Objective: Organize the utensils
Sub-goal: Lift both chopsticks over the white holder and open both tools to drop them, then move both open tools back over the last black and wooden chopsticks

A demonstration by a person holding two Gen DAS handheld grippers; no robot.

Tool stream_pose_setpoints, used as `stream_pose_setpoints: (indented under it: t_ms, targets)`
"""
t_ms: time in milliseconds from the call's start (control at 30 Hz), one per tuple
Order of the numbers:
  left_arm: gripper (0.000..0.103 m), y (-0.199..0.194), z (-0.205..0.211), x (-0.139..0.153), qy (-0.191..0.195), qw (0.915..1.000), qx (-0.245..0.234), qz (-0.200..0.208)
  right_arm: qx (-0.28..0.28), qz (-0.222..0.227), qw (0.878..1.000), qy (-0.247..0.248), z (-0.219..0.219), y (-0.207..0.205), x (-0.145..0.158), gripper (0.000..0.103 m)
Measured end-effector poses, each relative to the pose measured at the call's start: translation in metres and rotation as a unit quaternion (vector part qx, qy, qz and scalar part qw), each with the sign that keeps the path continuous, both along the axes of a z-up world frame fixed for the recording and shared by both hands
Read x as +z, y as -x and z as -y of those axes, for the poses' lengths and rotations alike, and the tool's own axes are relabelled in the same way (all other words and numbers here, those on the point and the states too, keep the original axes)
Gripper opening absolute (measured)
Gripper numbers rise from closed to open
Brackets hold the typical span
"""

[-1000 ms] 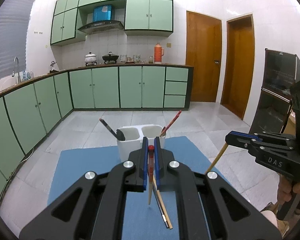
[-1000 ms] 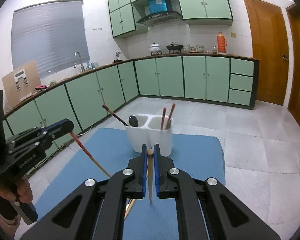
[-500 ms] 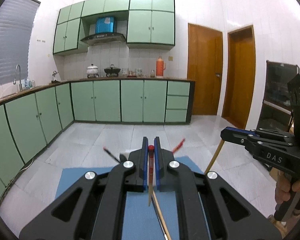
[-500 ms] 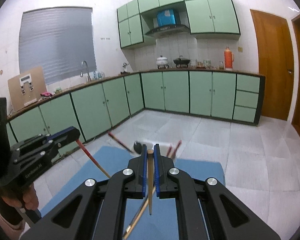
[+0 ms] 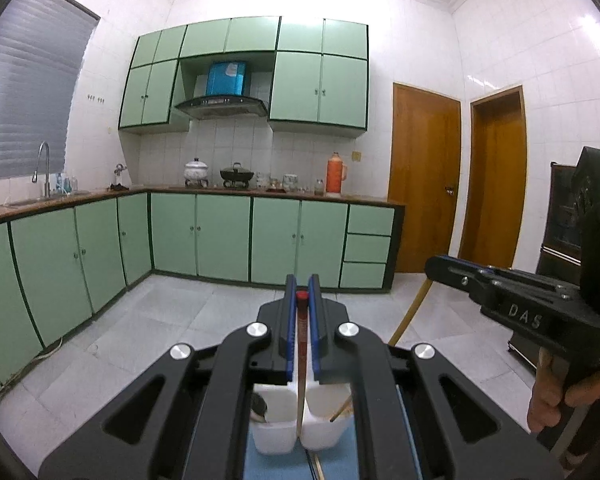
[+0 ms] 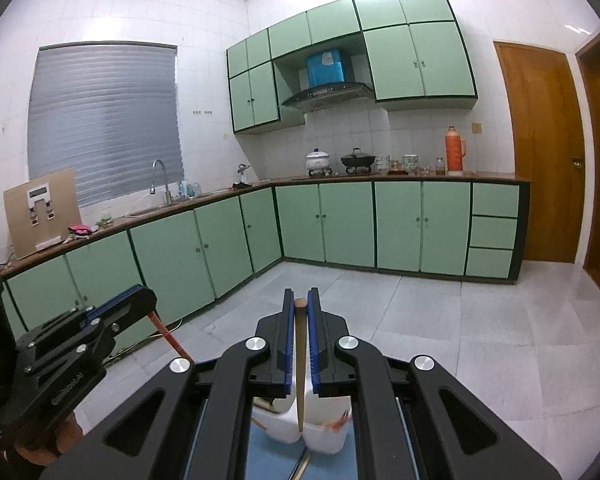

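My left gripper point(image 5: 301, 300) is shut on a red-topped chopstick point(image 5: 300, 360) that hangs tip down over the white two-cup utensil holder point(image 5: 278, 436). My right gripper point(image 6: 299, 304) is shut on a plain wooden chopstick point(image 6: 300, 376), its tip just above the same holder point(image 6: 324, 438). The holder stands on a blue mat point(image 5: 276, 466) and has a dark spoon point(image 5: 258, 402) in its left cup and chopsticks point(image 5: 342, 408) in its right cup. Each gripper shows in the other's view, the right one point(image 5: 436, 266) and the left one point(image 6: 144, 300).
More chopsticks point(image 5: 316, 466) lie on the mat in front of the holder. Green kitchen cabinets point(image 5: 220, 236) and a counter with pots and a red flask point(image 5: 336, 174) line the far wall. Two wooden doors point(image 5: 424, 184) stand at the right.
Both grippers have risen and moved forward over the holder, each still holding its chopstick. The holder has dropped from mid view to the bottom edge, under the fingers.
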State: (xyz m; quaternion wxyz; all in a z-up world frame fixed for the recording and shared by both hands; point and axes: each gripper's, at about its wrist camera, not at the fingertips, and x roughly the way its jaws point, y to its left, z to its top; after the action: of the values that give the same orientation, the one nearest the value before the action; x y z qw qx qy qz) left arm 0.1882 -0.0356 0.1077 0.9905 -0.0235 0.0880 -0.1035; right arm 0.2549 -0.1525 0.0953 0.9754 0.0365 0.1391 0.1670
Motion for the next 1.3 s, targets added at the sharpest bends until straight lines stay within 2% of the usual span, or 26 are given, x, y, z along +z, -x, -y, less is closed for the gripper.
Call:
stream_pose_setpoints:
  t_ms: [133, 267, 467, 500, 567, 633, 667, 700, 833, 900, 1033, 1167, 1300]
  targets:
    - [0.005, -0.027, 0.003, 0.001, -0.003, 0.9999, 0.005, 0.008, -0.010, -0.002, 1.000, 0.013, -0.004, -0.024, -0.002, 0.006]
    - [0.005, -0.053, 0.009, -0.013, -0.014, 0.9998, 0.012, 0.001, -0.014, -0.017, 1.000, 0.021, -0.009, -0.045, -0.015, 0.006]
    - [0.006, -0.088, 0.011, -0.053, -0.024, 0.9980, 0.009, -0.057, -0.006, -0.063, 0.998, 0.014, -0.005, -0.066, -0.051, 0.007]
    - [0.008, -0.090, 0.009, -0.057, -0.025, 0.9976, 0.009, -0.064, -0.007, -0.067, 0.998, 0.014, -0.004, -0.068, -0.054, 0.008]
    - [0.021, -0.090, 0.004, -0.065, -0.026, 0.9969, 0.010, -0.074, -0.012, -0.071, 0.997, 0.013, 0.001, -0.065, -0.061, 0.010]
    - [0.034, -0.086, -0.002, -0.067, -0.026, 0.9969, 0.013, -0.074, -0.022, -0.068, 0.997, 0.009, 0.007, -0.058, -0.065, 0.017]
    - [0.040, -0.083, -0.004, -0.068, -0.026, 0.9970, 0.014, -0.072, -0.028, -0.065, 0.997, 0.008, 0.010, -0.053, -0.066, 0.024]
    - [0.043, -0.077, -0.007, -0.068, -0.028, 0.9972, 0.015, -0.068, -0.032, -0.064, 0.997, 0.007, 0.012, -0.049, -0.068, 0.030]
    - [0.054, -0.054, -0.016, -0.070, -0.031, 0.9975, 0.019, -0.060, -0.055, -0.057, 0.997, 0.016, 0.023, -0.026, -0.075, 0.039]
    - [0.062, -0.039, -0.020, -0.072, -0.030, 0.9978, 0.022, -0.055, -0.069, -0.051, 0.996, 0.017, 0.027, -0.009, -0.081, 0.052]
    - [0.076, -0.007, -0.024, -0.083, -0.038, 0.9975, 0.026, -0.053, -0.080, -0.049, 0.995, 0.014, 0.031, 0.023, -0.096, 0.068]
    - [0.086, 0.022, -0.027, -0.106, -0.046, 0.9958, 0.026, -0.075, -0.090, -0.062, 0.994, 0.026, 0.026, 0.057, -0.123, 0.080]
    - [0.088, 0.041, -0.031, -0.135, -0.055, 0.9919, 0.028, -0.111, -0.092, -0.090, 0.991, 0.037, 0.018, 0.081, -0.155, 0.083]
